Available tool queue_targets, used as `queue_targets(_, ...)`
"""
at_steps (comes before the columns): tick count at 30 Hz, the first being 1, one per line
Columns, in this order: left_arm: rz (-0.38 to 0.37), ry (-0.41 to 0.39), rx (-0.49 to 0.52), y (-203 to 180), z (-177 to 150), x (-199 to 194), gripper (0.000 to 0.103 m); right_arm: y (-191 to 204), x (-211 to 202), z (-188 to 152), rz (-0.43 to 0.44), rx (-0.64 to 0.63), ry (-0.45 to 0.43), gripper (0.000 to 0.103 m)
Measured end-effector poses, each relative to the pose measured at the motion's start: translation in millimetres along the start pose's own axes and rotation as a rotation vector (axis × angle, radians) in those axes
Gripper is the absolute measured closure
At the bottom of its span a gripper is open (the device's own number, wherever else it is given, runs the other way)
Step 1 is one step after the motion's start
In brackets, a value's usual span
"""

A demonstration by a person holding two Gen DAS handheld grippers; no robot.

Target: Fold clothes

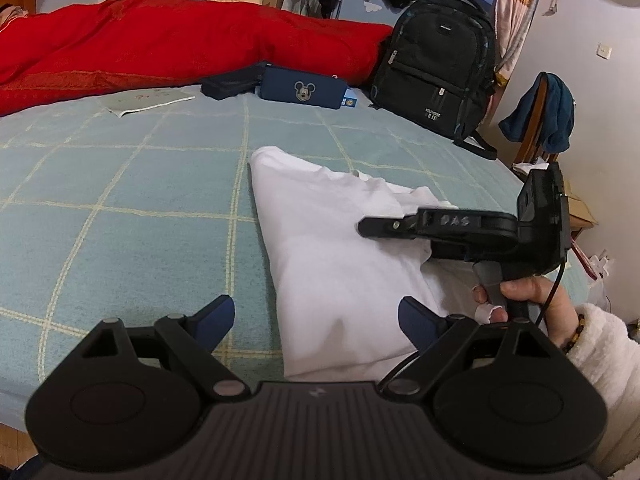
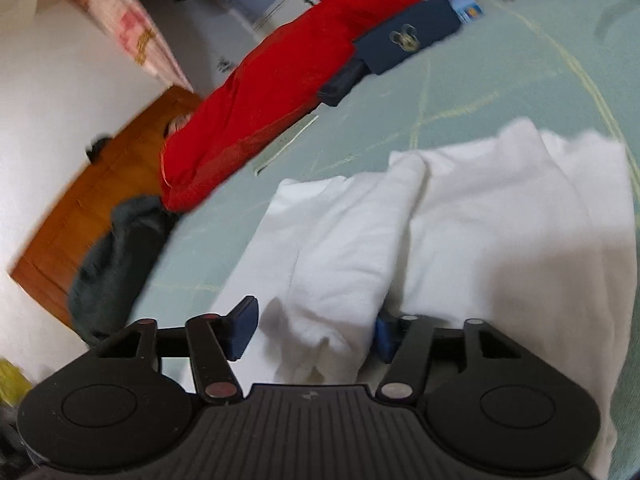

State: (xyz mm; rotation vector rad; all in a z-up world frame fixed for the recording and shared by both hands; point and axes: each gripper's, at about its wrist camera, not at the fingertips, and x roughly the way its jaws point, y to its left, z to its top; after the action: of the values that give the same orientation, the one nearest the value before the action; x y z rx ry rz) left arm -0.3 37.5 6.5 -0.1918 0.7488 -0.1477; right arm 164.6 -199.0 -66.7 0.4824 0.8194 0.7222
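Note:
A white garment (image 1: 328, 248) lies partly folded on the pale green checked bed (image 1: 140, 200). My left gripper (image 1: 316, 320) hovers open over its near left edge, nothing between the fingers. A hand in a fluffy white sleeve holds my right gripper (image 1: 372, 226), which reaches in from the right over the garment's middle. In the blurred right wrist view the right gripper (image 2: 316, 328) straddles a raised ridge of the white garment (image 2: 500, 220). The right pad sits against the cloth, while the left pad stands just beside it.
A red quilt (image 1: 180, 40) runs along the far side of the bed. In front of it lie a dark pouch (image 1: 232, 80), a blue Mickey pouch (image 1: 304, 88) and a booklet (image 1: 148, 100). A black backpack (image 1: 436, 64) stands far right, near a chair with blue cloth (image 1: 544, 112).

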Motion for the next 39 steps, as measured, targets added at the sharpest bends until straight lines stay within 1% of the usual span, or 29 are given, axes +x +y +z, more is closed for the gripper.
queue_targets(1, 0.003, 0.001, 0.000, 0.0, -0.7, -0.2, 0.014, 2.7, -0.6, 0.5, -0.018, -0.021, 0.007, 0.070)
queue_targets(3, 0.004, 0.001, -0.002, 0.1, -0.6, -0.5, 0.014, 7.9, -4.1, 2.7, -0.029, -0.048, 0.011, 0.074)
queue_targets(9, 0.001, 0.002, -0.002, 0.5, -1.0, -1.9, 0.014, 27.5, -16.2, 15.7, -0.090, -0.149, 0.037, 0.075)
queue_targets(13, -0.004, 0.000, -0.001, 2.4, -0.9, -2.9, 0.014, 33.3, -30.7, 22.9, -0.135, -0.183, 0.043, 0.075)
queue_targets(22, -0.010, 0.004, 0.011, -1.7, -1.9, -2.9, 0.014, 13.5, -71.0, 30.3, -0.211, -0.135, 0.028, 0.075)
queue_targets(26, -0.011, 0.009, 0.019, -5.0, -2.3, -2.3, 0.014, -0.7, -76.2, 25.8, -0.240, -0.098, 0.043, 0.075)
queue_targets(30, -0.011, 0.011, 0.030, -7.9, -2.2, -2.4, 0.014, -10.4, -77.0, 21.8, -0.239, -0.079, 0.054, 0.075)
queue_targets(37, -0.012, 0.017, 0.037, -8.6, -2.0, 0.1, 0.014, -19.7, -81.6, 27.9, -0.234, -0.057, 0.062, 0.075)
queue_targets(39, -0.013, 0.022, 0.040, -9.1, -1.8, 1.9, 0.014, -25.1, -78.6, 29.4, -0.228, -0.040, 0.076, 0.075)
